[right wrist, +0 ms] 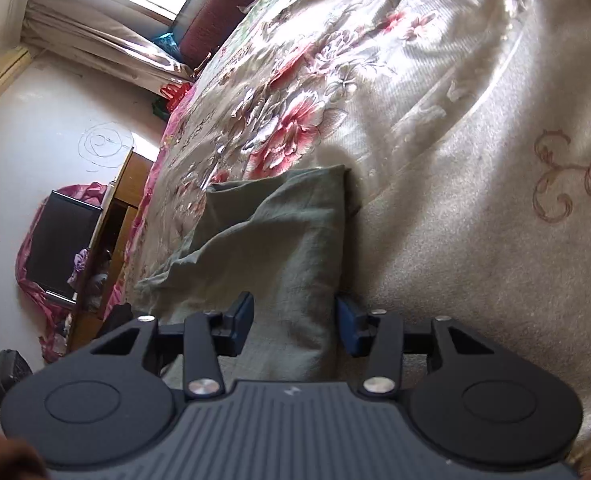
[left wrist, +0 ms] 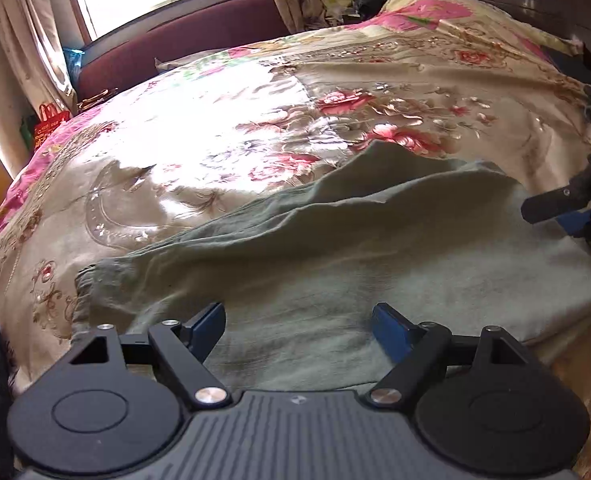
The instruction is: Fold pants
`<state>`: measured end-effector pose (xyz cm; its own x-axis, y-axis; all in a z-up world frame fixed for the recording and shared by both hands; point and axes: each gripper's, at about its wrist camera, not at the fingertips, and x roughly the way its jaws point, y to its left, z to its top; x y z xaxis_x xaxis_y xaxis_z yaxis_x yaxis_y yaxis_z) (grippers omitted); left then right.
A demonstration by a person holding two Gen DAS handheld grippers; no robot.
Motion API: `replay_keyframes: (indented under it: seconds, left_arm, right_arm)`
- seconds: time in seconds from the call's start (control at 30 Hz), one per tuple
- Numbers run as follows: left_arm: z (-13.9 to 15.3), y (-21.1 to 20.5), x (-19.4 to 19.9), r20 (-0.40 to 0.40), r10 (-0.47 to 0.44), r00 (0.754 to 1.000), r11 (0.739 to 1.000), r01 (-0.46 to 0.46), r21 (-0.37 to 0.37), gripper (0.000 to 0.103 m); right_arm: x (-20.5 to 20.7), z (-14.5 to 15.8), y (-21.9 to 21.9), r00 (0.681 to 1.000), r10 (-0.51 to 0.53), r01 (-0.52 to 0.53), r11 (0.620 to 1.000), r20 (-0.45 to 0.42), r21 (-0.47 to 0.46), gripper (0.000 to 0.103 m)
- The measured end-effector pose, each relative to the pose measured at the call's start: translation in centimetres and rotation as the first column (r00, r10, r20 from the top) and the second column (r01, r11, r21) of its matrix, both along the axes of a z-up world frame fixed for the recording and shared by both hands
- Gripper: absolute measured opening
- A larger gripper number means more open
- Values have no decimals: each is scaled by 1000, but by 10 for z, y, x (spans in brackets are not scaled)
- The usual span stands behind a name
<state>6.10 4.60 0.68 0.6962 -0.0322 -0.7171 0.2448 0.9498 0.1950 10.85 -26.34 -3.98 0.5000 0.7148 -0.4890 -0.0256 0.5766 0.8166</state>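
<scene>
No legible text, numbers or brand names in either view. Only marks: a small pale logo glyph on the ribbed housing of the left gripper (left wrist: 297,330) and the same on the right gripper (right wrist: 294,320), too small to read as letters. The red bag (left wrist: 51,124) by the bed has faint pale print, unreadable; the wall (right wrist: 55,128) carries a pencilled spiral scribble, not writing.

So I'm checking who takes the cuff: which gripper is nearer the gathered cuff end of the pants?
Left. The left gripper hangs open over the pants beside the cuff; the right gripper straddles the opposite end.
</scene>
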Motion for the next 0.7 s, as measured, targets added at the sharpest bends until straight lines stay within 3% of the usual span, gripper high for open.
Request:
replay_keyframes:
  seconds: [0.13, 0.23, 0.3, 0.43, 0.6, 0.67, 0.7]
  left_arm:
    - [2, -7, -1, 0, -23, 1000, 999, 23, 35, 94]
    - [1, -9, 1, -12, -36, 999, 998, 37, 49, 94]
    - [3, -10, 2, -18, -41, 999, 997, 42, 60, 94]
    - [-1, -13, 6, -33, -47, 998, 997, 49, 57, 94]
    - [-2, -18, 9, -42, -43, 998, 998, 45, 51, 94]
    - [-3, -19, 8, -41, -49, 998, 997, 51, 51, 94]
    - [-3, -20, 8, -42, -52, 998, 997, 54, 56, 94]
  right_arm:
    - [3, -2, 11, 997, 67, -68, 997, 24, 37, 43]
    - [4, -13, -1, 999, 43, -41, 994, -20, 98, 34]
    - [4, -13, -11, 999, 28, -25, 992, -26, 120, 37]
    - [4, -9, -21, 1000, 18, -18, 1000, -13, 19, 36]
    - [20, -27, 1, 996, 83, -75, 982, -40, 173, 36]
    - [24, -31, 8, 996, 76, -65, 977, -47, 201, 31]
    - [26, -31, 10, 997, 66, -54, 979, -51, 199, 22]
